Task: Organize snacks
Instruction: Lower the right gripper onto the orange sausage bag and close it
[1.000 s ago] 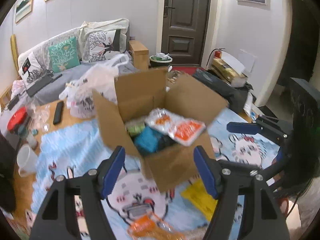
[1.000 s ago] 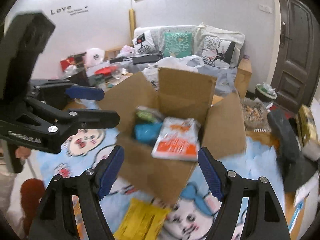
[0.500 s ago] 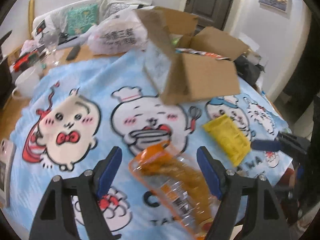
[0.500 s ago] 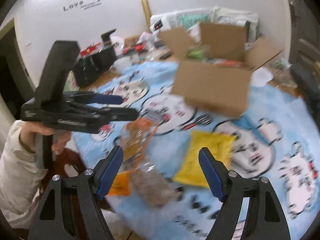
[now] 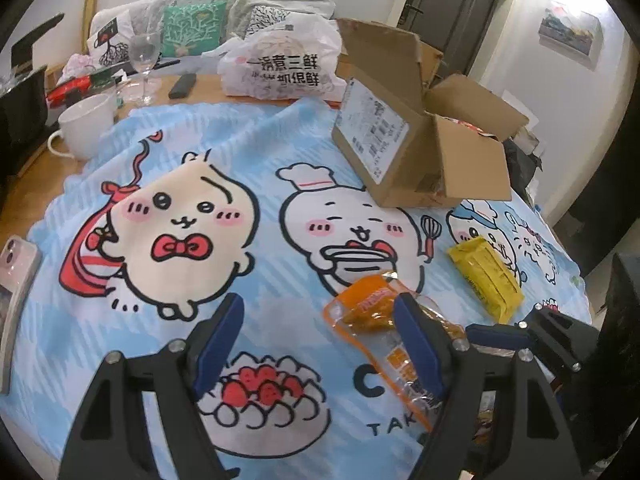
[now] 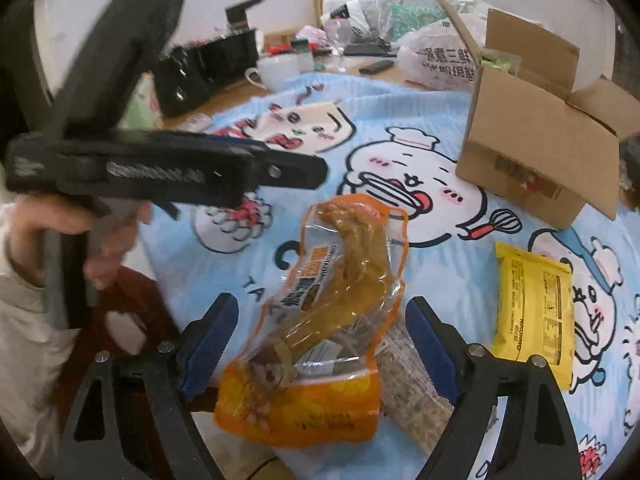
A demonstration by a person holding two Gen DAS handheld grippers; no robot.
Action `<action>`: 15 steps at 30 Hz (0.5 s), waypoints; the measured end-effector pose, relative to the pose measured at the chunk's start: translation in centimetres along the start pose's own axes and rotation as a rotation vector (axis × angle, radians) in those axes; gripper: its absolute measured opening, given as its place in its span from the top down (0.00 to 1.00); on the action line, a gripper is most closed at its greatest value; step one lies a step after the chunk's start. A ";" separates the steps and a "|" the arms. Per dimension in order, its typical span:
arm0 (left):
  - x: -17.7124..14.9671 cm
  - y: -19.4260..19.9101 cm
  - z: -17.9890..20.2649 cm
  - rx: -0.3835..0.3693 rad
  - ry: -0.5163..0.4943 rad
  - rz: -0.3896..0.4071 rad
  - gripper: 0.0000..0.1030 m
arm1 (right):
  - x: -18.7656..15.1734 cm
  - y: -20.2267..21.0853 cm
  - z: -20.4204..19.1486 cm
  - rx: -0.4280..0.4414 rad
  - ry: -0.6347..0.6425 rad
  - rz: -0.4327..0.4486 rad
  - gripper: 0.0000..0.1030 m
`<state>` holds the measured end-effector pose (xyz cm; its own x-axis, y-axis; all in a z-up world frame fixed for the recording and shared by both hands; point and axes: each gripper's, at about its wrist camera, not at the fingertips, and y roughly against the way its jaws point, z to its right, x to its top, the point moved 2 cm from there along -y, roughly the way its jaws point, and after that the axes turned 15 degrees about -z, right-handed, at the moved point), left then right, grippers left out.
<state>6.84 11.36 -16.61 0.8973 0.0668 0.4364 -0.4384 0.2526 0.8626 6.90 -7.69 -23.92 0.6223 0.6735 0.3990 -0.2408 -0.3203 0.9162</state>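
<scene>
- Reading the words first: the blue blanket has big letters "C" and "TAK" near its front edge; the rest is cut off.
- White plastic bag at the back has big black Chinese writing, seen upside down from the left cam.
- Cardboard box has a white shipping label on its side w/ tiny print, too small to read. It sits open on the blanket, flaps up.
- Clear-and-orange snack bag has an orange label w/ Chinese letters & a thin line of print, too blurry to read. It lies at the front of the blanket.
- Yellow snack pack lies flat, just right of the orange bag, near the box. Small black print on it, can't read it.
- Left gripper: jaws apart, nothing in them. The orange bag lies by its right finger.
- Right gripper: jaws opening wide. The orange bag lies between them, pads not pressing on it.
- A hand holds the left gripper, seen in the right cam.
- Vs. 1 sec ago: both cams looked into the box full of snacks. Now both grippers are down low over the blanket & the box is farther back.
- White mug, wine glass & a phone sit off to the left.
</scene>
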 end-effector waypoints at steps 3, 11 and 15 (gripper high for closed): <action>0.0 -0.1 -0.7 -0.010 0.016 0.000 0.28 | 0.2 -0.9 -0.6 -0.057 0.011 -0.005 0.19; -0.2 -0.2 -0.8 -0.028 0.016 -0.009 0.28 | 0.3 -1.0 -0.7 -0.150 0.029 -0.015 0.43; -0.1 -0.1 0.3 -0.040 -0.018 -0.012 0.28 | 0.4 -0.4 0.3 -0.136 0.013 0.000 0.44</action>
<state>6.75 11.06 -16.68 0.9012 0.0466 0.4309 -0.4248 0.2921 0.8569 7.45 -7.54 -24.11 0.6128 0.6825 0.3982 -0.3399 -0.2272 0.9126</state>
